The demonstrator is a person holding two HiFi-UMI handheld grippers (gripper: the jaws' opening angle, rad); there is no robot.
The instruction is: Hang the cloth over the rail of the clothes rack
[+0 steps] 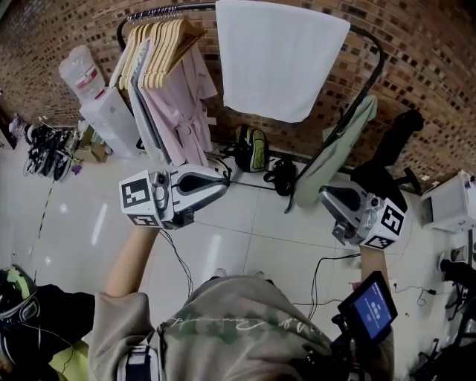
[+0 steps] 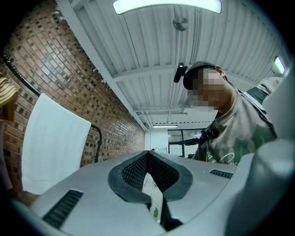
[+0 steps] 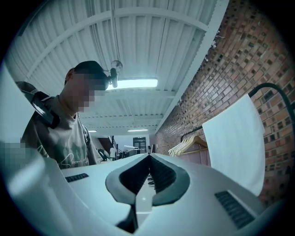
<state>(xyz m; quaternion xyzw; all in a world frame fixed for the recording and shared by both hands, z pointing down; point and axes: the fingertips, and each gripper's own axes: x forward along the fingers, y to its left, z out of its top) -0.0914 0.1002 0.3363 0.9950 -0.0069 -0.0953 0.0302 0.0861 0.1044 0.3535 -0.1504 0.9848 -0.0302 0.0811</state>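
1. Status: the white cloth [image 1: 279, 59] sits at 12 o'clock in the head view. It is draped over the rail [image 1: 158, 13] of the clothes rack [image 1: 370, 82] and nothing holds it. We judge the hang done or v. nearly so.
2. Left gripper [image 1: 222, 184] is at approx 9 o'clock and right gripper [image 1: 329, 198] at approx 4 o'clock, both well apart from the cloth. On each, the jaws are closed tip to tip w/ nothing between them.
3. Risk, slide-off: we can't see how much cloth hangs behind the rail. If front and back are uneven, its own weight could drag it off. The lower edge looks a bit slanted, so the drape may be skewed.
4. Risk, bad re-grip: if we go back to straighten it, closed jaws would only push the cloth along or off the rail. They need to open first.
5. Risk, snag: the wooden hangers [image 1: 167, 41] w/ pink robes [image 1: 182, 108] hang just beside the cloth at its 9 o'clock. A green garment [image 1: 335, 149] hangs at its 4 o'clock. A wide swing could knock these into the cloth.
6. Risk, footing: cables [image 1: 321, 277] lie on the floor at 5 o'clock near us, so stepping there could trip us or tug a lead.
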